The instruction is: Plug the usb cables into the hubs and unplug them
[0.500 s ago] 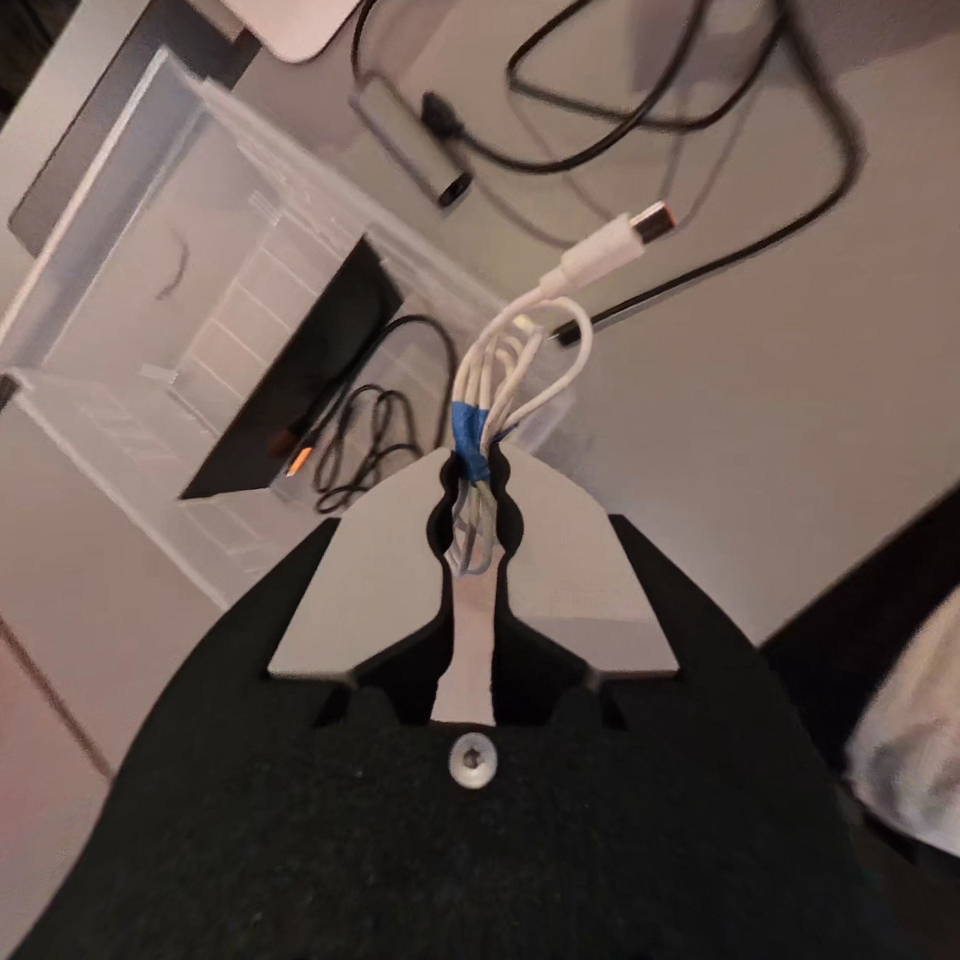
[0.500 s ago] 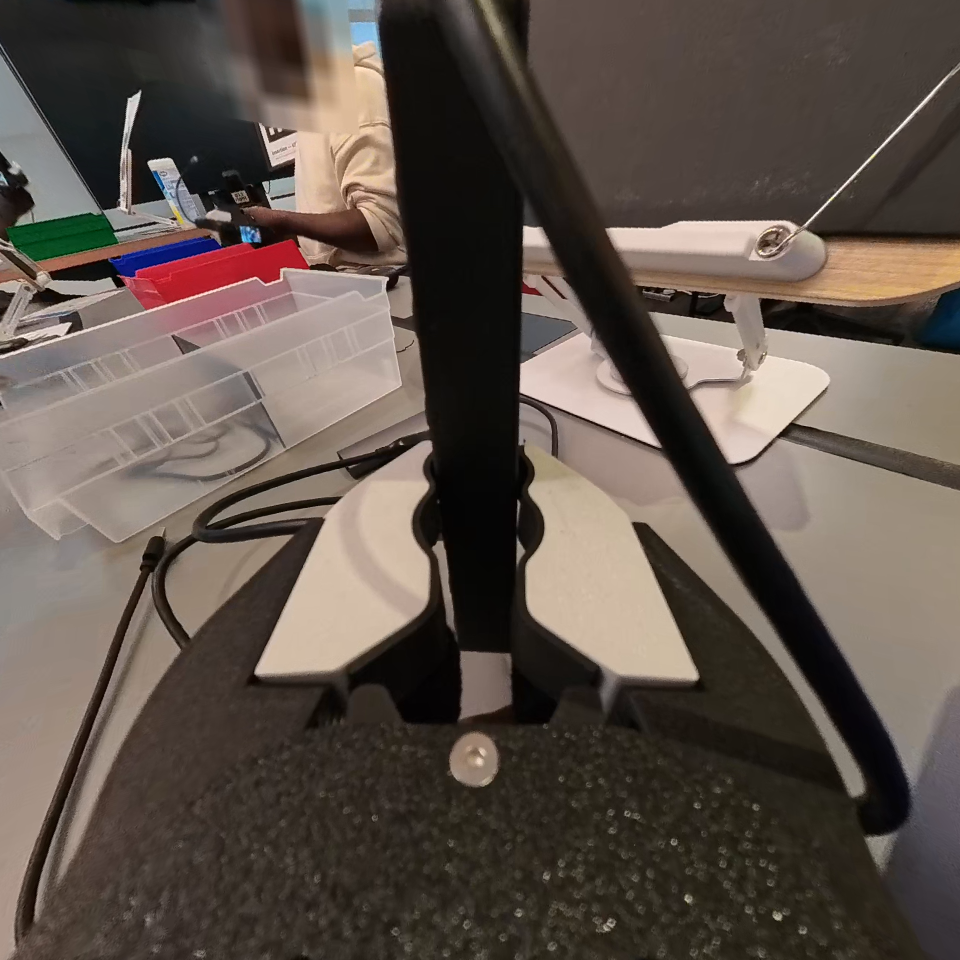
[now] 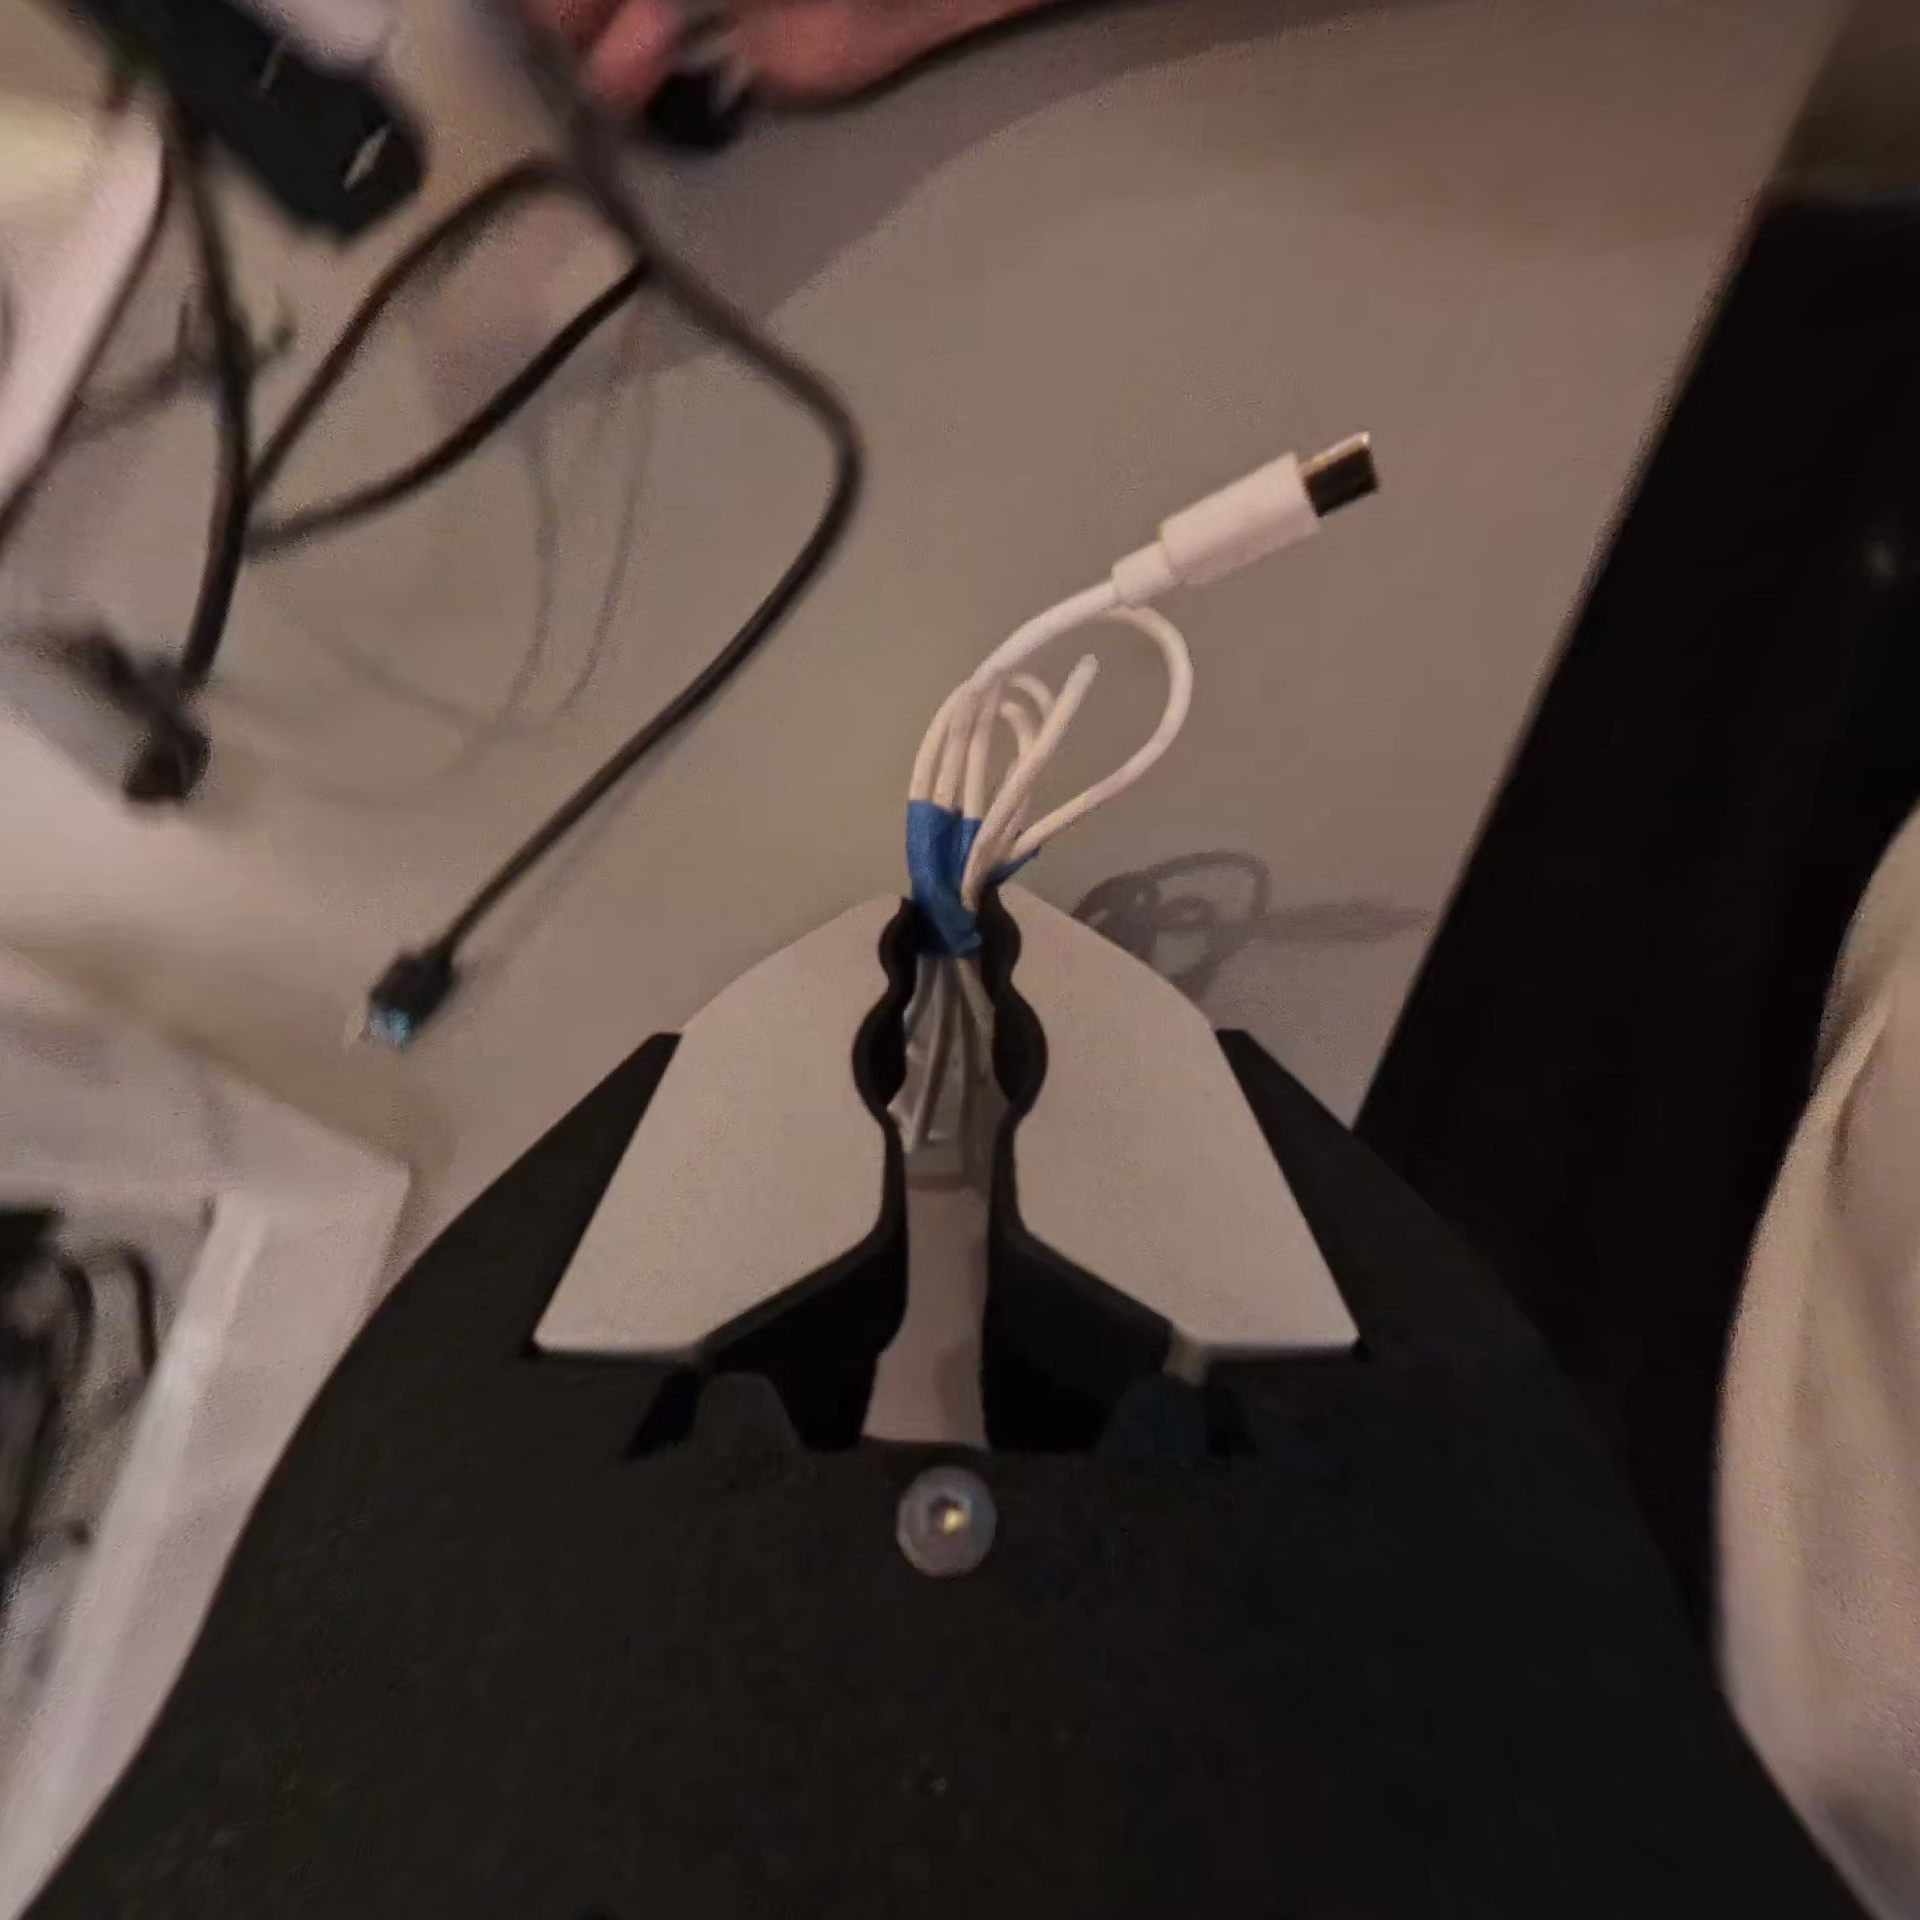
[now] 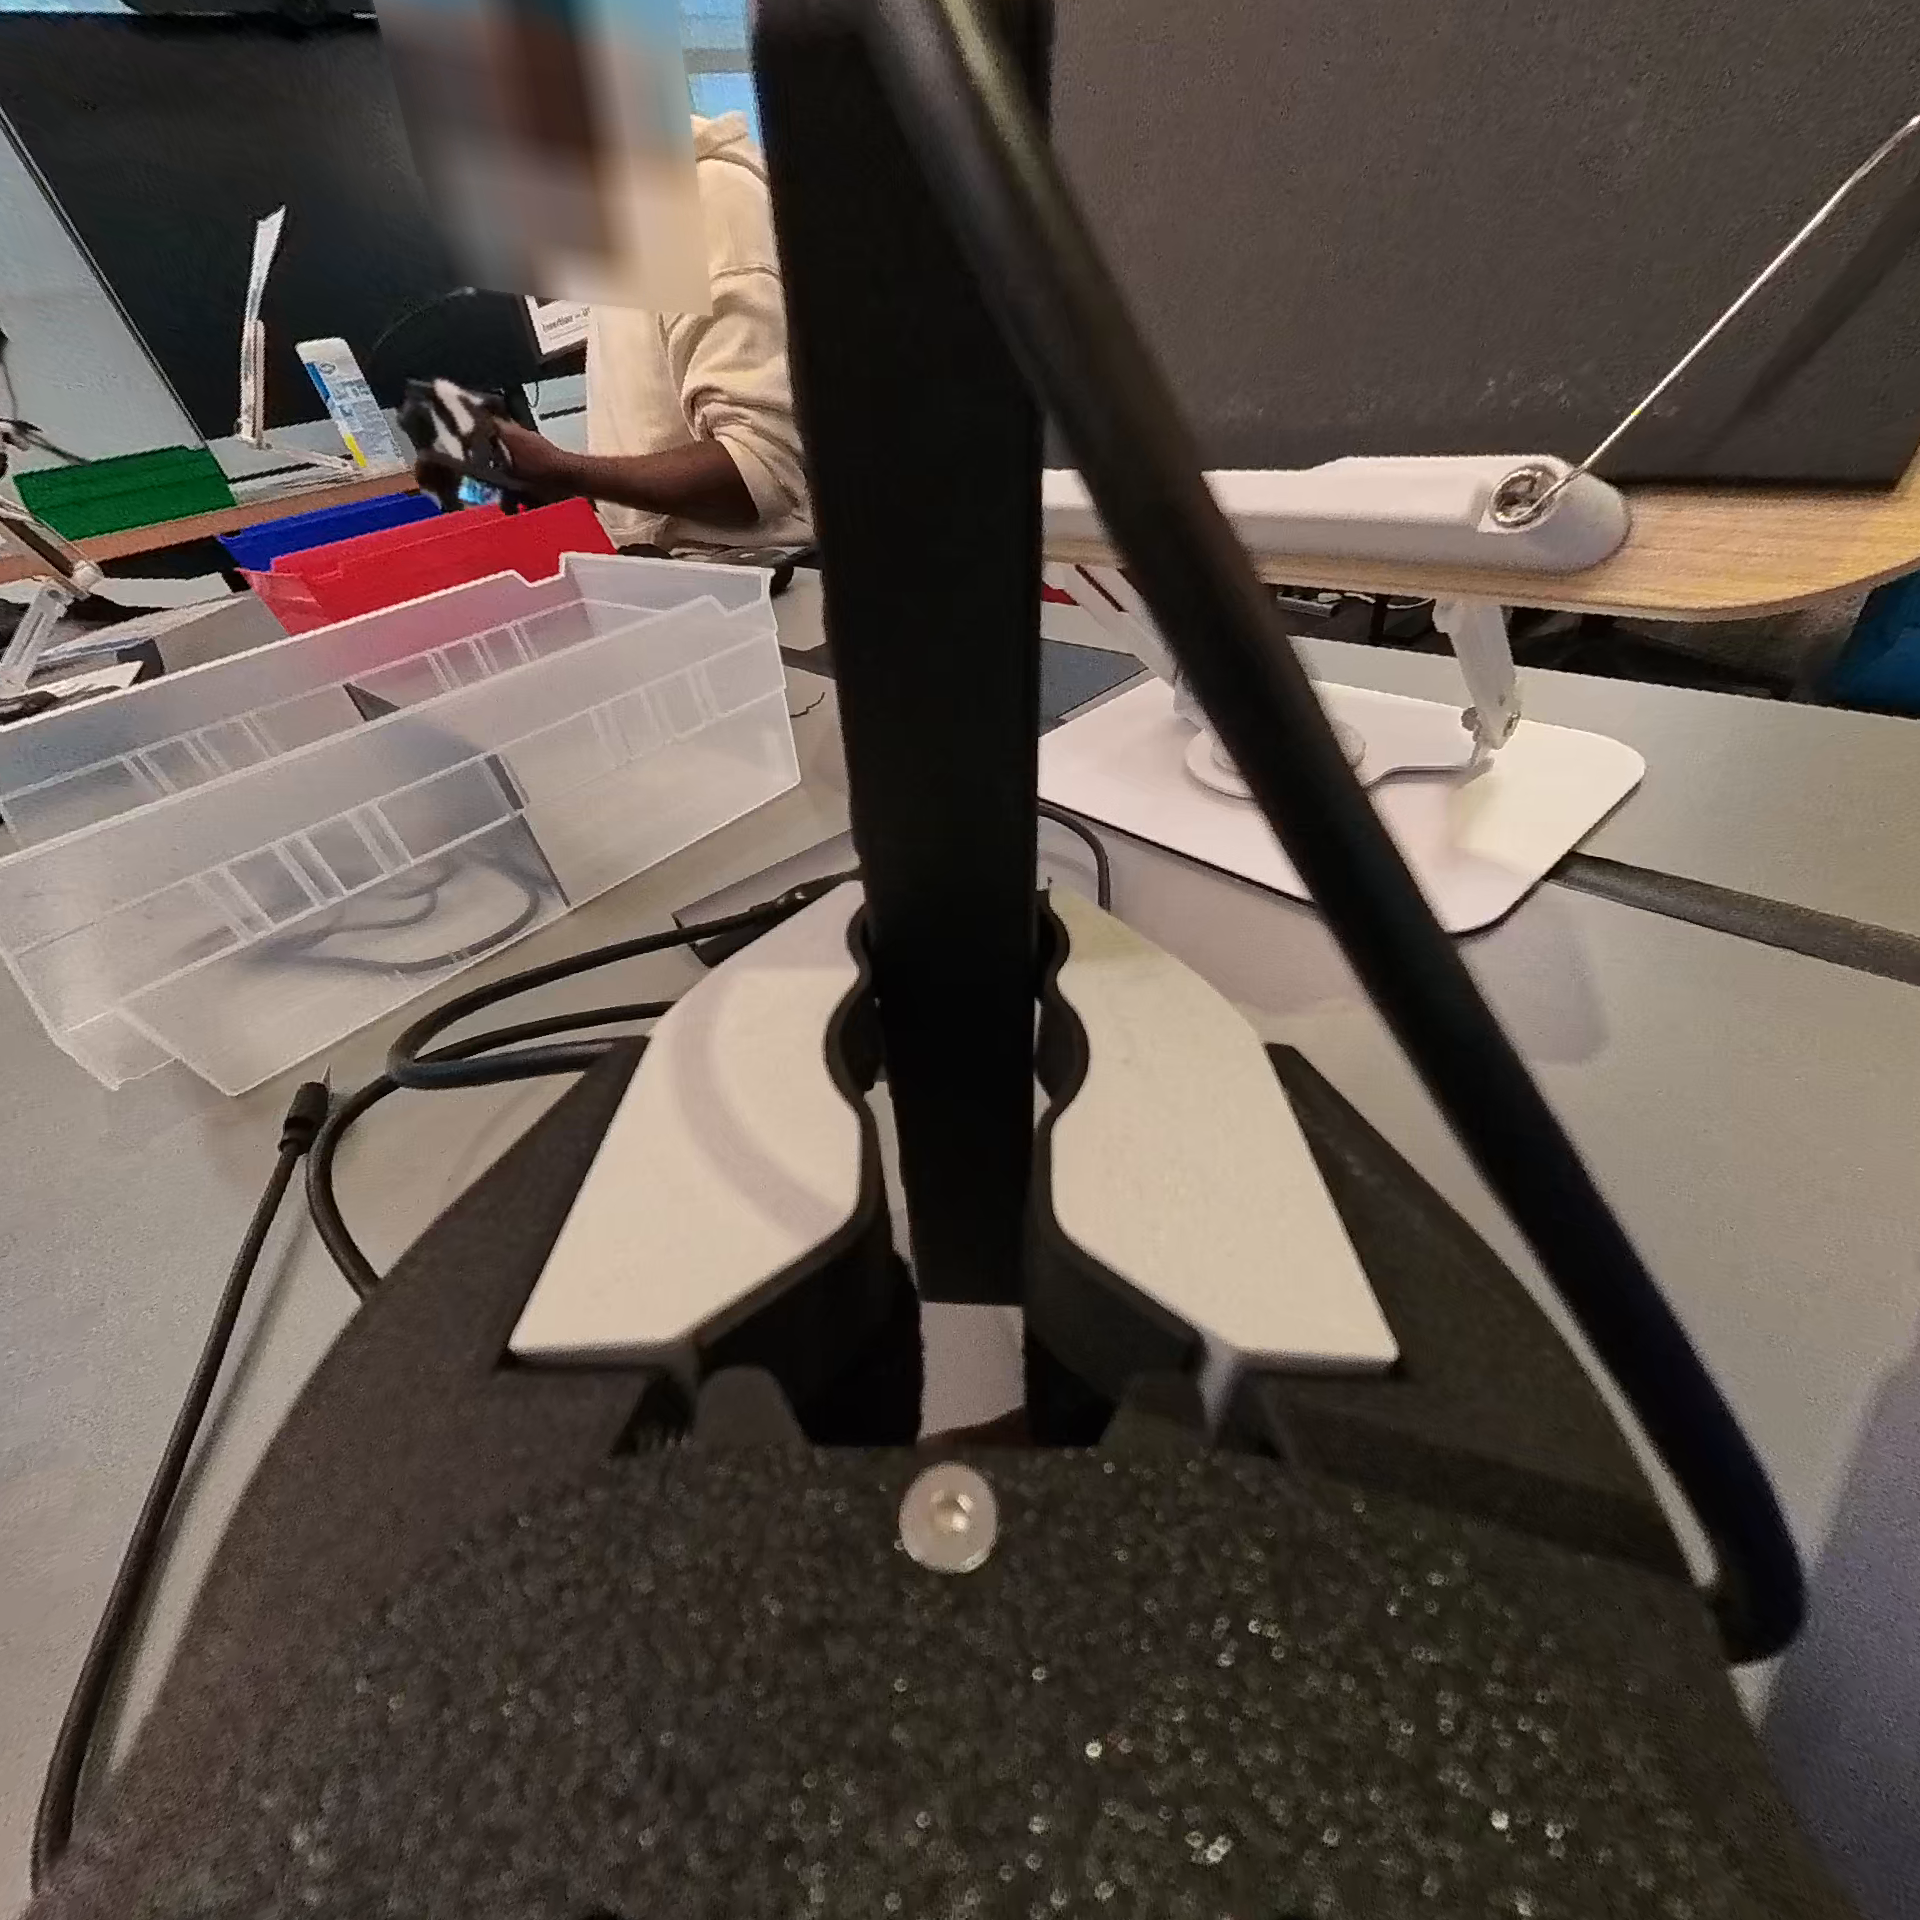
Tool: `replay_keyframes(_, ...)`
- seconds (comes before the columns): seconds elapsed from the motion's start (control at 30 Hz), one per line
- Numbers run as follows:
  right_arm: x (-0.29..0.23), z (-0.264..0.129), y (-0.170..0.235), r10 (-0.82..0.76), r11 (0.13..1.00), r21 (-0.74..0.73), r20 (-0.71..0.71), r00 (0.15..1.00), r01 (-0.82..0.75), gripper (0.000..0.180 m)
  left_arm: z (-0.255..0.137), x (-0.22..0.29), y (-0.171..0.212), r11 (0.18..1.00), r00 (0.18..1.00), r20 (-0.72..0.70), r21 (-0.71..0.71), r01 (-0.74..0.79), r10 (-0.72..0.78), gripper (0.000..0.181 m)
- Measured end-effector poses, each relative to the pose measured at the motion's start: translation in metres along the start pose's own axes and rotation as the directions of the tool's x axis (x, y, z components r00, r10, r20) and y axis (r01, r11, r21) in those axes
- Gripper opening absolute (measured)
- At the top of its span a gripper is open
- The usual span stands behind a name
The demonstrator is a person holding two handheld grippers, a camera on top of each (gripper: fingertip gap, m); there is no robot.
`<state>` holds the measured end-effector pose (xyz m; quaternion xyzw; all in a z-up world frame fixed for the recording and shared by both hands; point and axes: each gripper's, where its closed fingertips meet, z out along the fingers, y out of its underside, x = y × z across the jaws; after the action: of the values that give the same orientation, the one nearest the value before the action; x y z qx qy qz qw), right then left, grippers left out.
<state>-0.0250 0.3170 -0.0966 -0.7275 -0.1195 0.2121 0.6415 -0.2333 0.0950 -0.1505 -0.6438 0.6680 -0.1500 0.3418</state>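
In the left wrist view, the left tool (image 3: 948,925) was clamped on a taped white cable bundle (image 3: 961,831), its plug (image 3: 1273,514) free in the air ahead — not yet in any port. In the right wrist view, the right tool (image 4: 954,971) gripped a black hub (image 4: 925,623) upright above the tabletop (image 4: 1558,1143) — insertion, then unplugging, seemingly remained.

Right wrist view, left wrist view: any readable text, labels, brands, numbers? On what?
White card in the background: one printed line, tiny and partly hidden; not quoted.
White-and-blue labelled container beside it: print too small to read.
Left wrist view: no writing.
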Motion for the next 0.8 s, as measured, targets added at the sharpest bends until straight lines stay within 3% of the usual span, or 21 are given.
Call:
replay_keyframes(0.1,0.0,0.0,0.0,-0.001,1.0,-0.001,0.0,1.0,0.001,0.026,0.006,0.023,-0.011,0.981,0.984,-0.038,0.09,-0.172,0.176,0.011)
replay_keyframes(0.2,0.0,-0.001,0.0,0.002,1.0,0.001,-0.001,1.0,-0.002,0.026,0.009,0.022,0.006,0.992,0.986,-0.11,0.032,-0.119,0.122,0.014)
replay_keyframes(0.27,0.0,-0.001,0.0,0.003,1.0,0.002,0.0,1.0,-0.003,0.026,0.007,0.02,0.016,0.997,0.989,-0.121,0.02,-0.078,0.08,0.025)
replay_keyframes(0.43,0.0,0.0,0.0,0.001,1.0,-0.002,0.0,1.0,-0.001,0.026,-0.021,0.001,0.018,0.967,0.971,-0.102,0.116,0.227,-0.216,0.033)
replay_keyframes(0.5,0.0,0.0,0.0,0.001,1.0,-0.003,0.0,1.0,-0.001,0.026,-0.031,-0.021,0.027,0.902,0.912,-0.017,0.139,0.408,-0.409,0.032)
replay_keyframes(0.6,0.0,0.0,0.001,0.0,1.0,-0.007,0.002,1.0,0.0,0.026,-0.03,-0.033,0.046,0.762,0.762,0.053,0.123,0.636,-0.645,0.034)
replay_keyframes(0.7,-0.001,0.0,0.001,-0.004,1.0,-0.007,0.001,1.0,0.004,0.026,-0.016,-0.027,0.054,0.656,0.654,0.06,0.092,0.749,-0.754,0.038)
replay_keyframes(0.8,-0.001,0.0,0.001,-0.004,1.0,-0.005,0.001,1.0,0.004,0.026,0.001,-0.023,0.065,0.632,0.625,0.114,0.039,0.774,-0.772,0.035)
